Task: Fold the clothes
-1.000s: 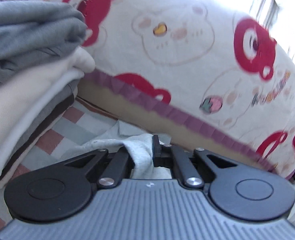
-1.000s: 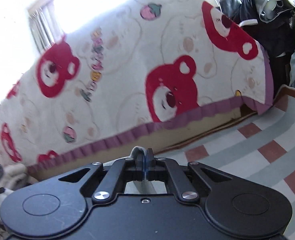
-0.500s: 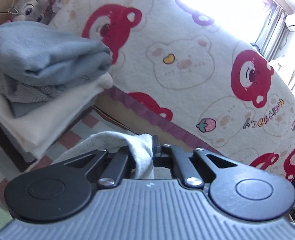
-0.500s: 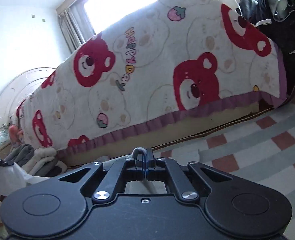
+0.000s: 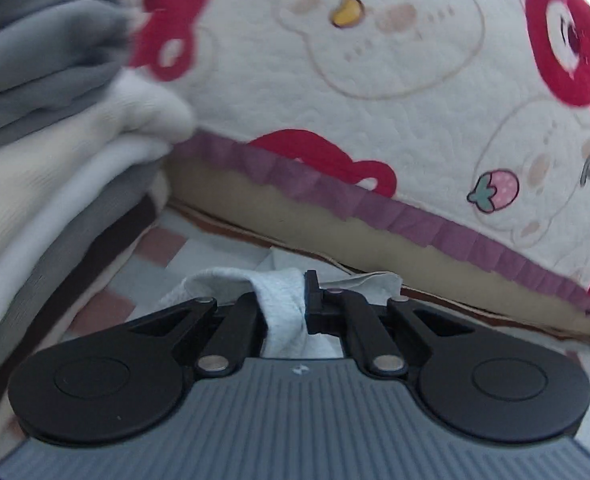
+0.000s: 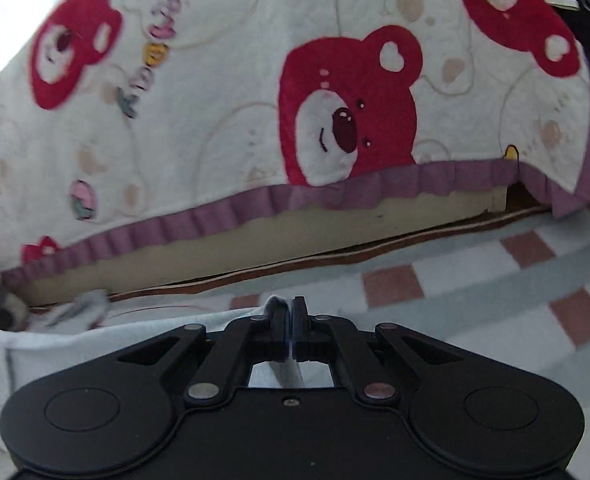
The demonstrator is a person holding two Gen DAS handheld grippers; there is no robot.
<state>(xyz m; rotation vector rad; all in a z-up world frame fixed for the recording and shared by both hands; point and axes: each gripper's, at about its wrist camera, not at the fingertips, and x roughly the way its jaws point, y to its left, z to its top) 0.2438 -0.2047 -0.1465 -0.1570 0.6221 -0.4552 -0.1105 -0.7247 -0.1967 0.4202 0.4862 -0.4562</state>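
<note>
Left claw was clamped tight on a bunched fold of the pale grey knit garment, and the right claw pinched a thin edge of that same cloth. The garment hung low over the pink-and-grey checked mat, right beside the tall stack of folded grey and cream clothes, with the white quilted bear-print blanket behind.

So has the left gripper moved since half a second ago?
Yes. The left gripper, jaws shut on the light grey garment, has dropped and moved closer to the bear-print blanket: its purple trim and the folded stack now loom larger.
</note>
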